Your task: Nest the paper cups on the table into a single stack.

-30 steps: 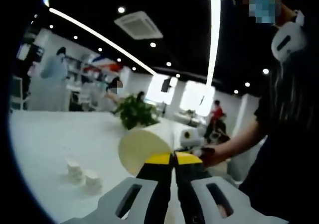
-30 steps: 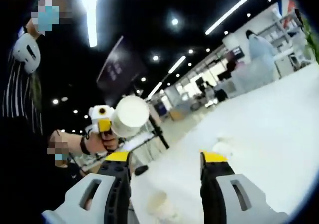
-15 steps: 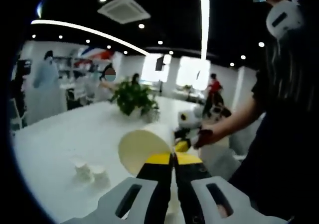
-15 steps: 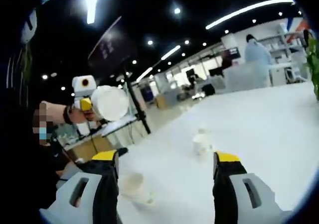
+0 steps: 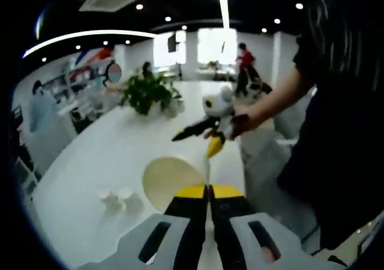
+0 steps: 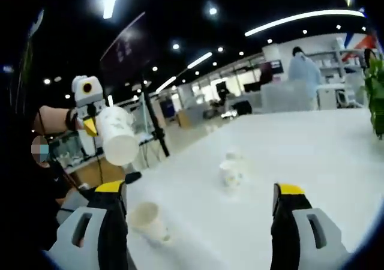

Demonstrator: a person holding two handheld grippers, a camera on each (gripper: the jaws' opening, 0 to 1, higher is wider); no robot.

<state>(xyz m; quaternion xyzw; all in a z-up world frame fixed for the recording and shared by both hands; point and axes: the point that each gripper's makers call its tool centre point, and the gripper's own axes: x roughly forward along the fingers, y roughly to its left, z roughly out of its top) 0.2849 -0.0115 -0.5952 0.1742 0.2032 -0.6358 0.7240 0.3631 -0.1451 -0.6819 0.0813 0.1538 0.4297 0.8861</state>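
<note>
Stacking has barely begun: the left gripper (image 6: 90, 126) clamps one white paper cup (image 6: 116, 135) aloft; the right gripper (image 6: 198, 195), jaws wide, holds nothing. Three loose cups (image 6: 231, 168) stand on the white table (image 6: 312, 156), one nearer (image 6: 147, 220).

Two small paper cups (image 5: 120, 199) on the white table (image 5: 114, 156) are just blurry blobs in the left gripper view, can't tell upright from tipped. Held cup (image 5: 171, 183) has its near side hidden behind the left gripper (image 5: 209, 191). Far people are too small and smeared.
</note>
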